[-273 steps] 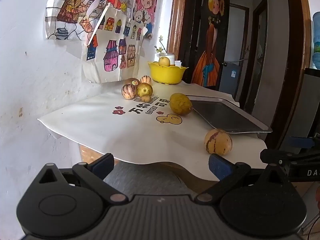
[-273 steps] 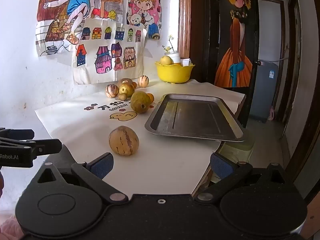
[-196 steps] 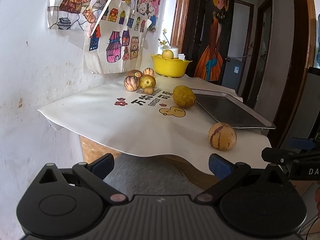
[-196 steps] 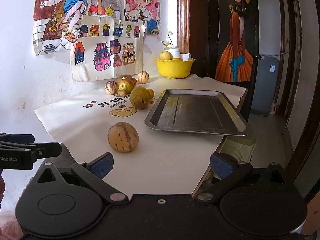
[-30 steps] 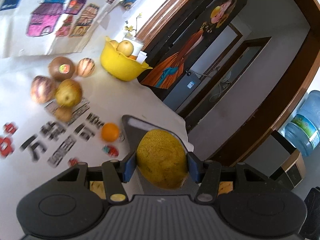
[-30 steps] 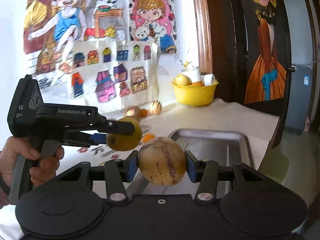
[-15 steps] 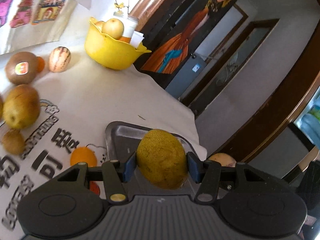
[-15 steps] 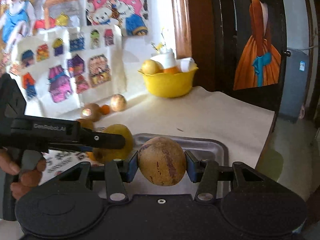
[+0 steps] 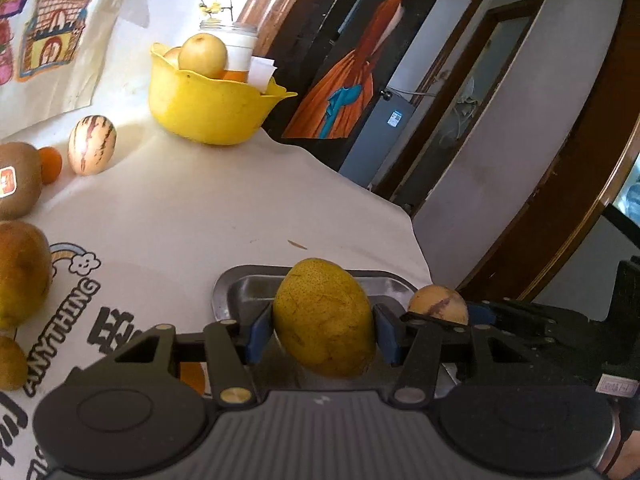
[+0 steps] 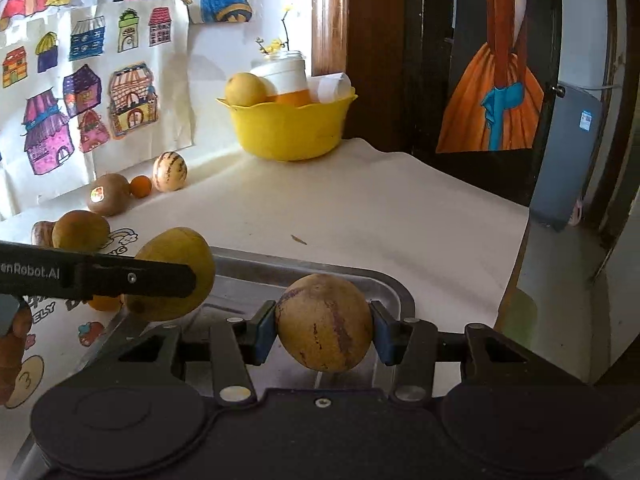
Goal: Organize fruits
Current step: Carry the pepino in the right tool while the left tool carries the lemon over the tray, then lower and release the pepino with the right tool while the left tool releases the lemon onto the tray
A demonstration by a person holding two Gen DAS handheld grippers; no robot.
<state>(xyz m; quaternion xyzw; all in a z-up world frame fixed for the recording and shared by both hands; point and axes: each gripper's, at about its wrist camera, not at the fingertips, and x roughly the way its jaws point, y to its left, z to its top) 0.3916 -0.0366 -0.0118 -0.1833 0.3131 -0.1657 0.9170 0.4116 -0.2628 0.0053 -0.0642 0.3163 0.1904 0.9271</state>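
Gripping, left tongs (image 9: 324, 330): clamped on the yellow-green fruit (image 9: 325, 318), blue pads pressed to both its sides, fruit sticking out above and below the pads.
Gripping, right tongs (image 10: 324, 330): clamped on the striped melon (image 10: 324, 322), pads tight against its left and right flanks.
Place of the yellow-green fruit: hanging above the near left part of the metal tray (image 9: 240, 286), clear of the tray floor; from the right wrist view, seen at left (image 10: 176, 274) behind the black finger of the left tongs (image 10: 120, 278).
Place of the striped melon: above the tray (image 10: 360, 276), toward its far end; from the left wrist view, peeking out at right (image 9: 438, 304) just beside the yellow-green fruit.
Look of the yellow-green fruit: oval, dull yellow-green, pitted skin with fine brown scuffs.
Look of the striped melon: egg-shaped, tan-gold, thin purple streaks running lengthwise.
Left on the table (image 10: 360, 208): a pale striped melon (image 10: 170, 172), a small orange (image 10: 141, 187), a stickered kiwi (image 10: 108, 200), a brownish pear (image 10: 80, 230), grouped near the wall.
Far end of the table: yellow bowl (image 10: 288, 128) holding a yellow fruit and a white jar.
Hand (image 10: 14, 344): partly visible at the left edge, on the left tongs' handle.
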